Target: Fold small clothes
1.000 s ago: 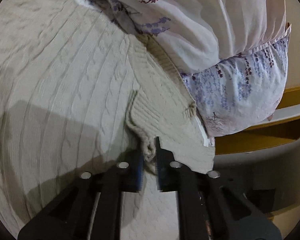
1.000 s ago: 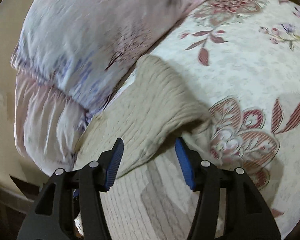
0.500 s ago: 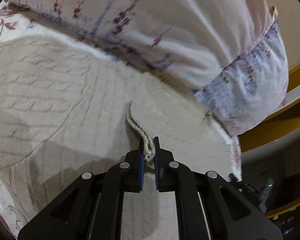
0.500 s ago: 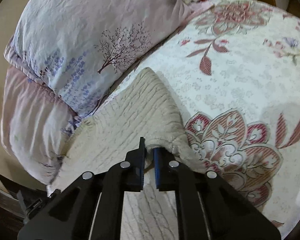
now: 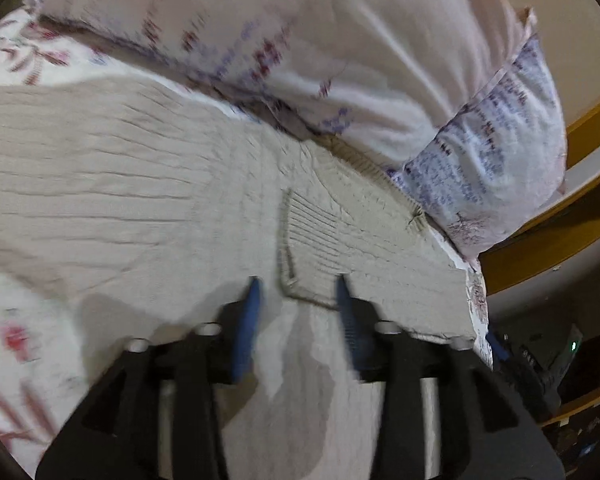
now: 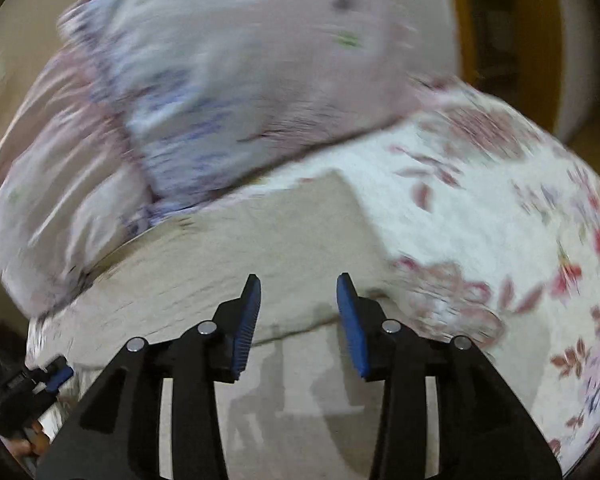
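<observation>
Knit sweater point(image 5: 140, 184); cuff point(image 5: 320, 232) left-view only.

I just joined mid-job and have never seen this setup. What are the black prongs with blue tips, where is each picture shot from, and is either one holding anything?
The prongs are two hand-held grippers; a person carries one in each hand. Each picture comes from a wide-angle camera on one gripper, looking along its fingers. In the left view, the left gripper is open over a beige knit sweater, above a folded-over ribbed edge. In the right view, the right gripper is also open above the same sweater. Neither holds anything. The sweater lies on a flowered bedspread, beside pillows. Both pictures are blurred by motion.
</observation>
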Tool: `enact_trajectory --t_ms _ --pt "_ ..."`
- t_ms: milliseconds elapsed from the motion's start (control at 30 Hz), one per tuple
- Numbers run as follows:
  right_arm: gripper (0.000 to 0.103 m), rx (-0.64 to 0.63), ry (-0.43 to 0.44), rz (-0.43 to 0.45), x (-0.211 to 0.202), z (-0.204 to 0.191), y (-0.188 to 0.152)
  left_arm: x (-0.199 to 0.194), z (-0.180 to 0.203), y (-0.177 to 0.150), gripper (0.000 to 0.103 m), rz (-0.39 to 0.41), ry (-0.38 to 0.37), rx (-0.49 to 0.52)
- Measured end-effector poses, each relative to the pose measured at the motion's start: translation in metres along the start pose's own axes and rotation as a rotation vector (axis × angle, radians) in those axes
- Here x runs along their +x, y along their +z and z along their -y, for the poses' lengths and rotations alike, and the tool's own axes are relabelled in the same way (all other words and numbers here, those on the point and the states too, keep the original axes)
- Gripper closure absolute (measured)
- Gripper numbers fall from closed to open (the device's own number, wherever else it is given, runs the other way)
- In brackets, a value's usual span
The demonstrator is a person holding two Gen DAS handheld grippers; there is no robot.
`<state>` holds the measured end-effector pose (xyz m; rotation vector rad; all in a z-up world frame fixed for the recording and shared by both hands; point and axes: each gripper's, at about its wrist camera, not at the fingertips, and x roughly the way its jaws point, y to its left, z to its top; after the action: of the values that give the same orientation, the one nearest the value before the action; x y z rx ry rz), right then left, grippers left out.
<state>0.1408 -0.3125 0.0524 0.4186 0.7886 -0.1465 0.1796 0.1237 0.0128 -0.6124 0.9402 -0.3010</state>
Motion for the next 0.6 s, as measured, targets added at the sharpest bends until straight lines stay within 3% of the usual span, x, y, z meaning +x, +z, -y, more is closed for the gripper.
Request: enact_trajectory --t_ms 233,400,467,533,600 --pt "0.063 -0.258 0.121 -0.142 0.041 -0.083 -0.011 -0.088 -0.062 -0.014 0.047 0.164 0.048 -0.071" --pt "0.048 -0.341 0.138 -0.205 0.065 -0.113 -0.027 -0.127 -0.125 -0.015 0.047 0.25 0.129 -0.26" --pt "0.045 -0.379 0.113 -0.251 0.077 -0.119 -0.038 -0.135 -0.149 -0.013 0.047 0.275 0.139 -0.348" --pt "0.041 -0.419 0.1 -0.224 0.072 -0.125 -0.044 -0.14 -0.165 -0.011 0.047 0.299 0.134 -0.416" --pt "0.035 -0.381 0.137 -0.24 0.067 -0.122 -0.043 -0.144 -0.178 -0.009 0.047 0.32 0.126 -0.465"
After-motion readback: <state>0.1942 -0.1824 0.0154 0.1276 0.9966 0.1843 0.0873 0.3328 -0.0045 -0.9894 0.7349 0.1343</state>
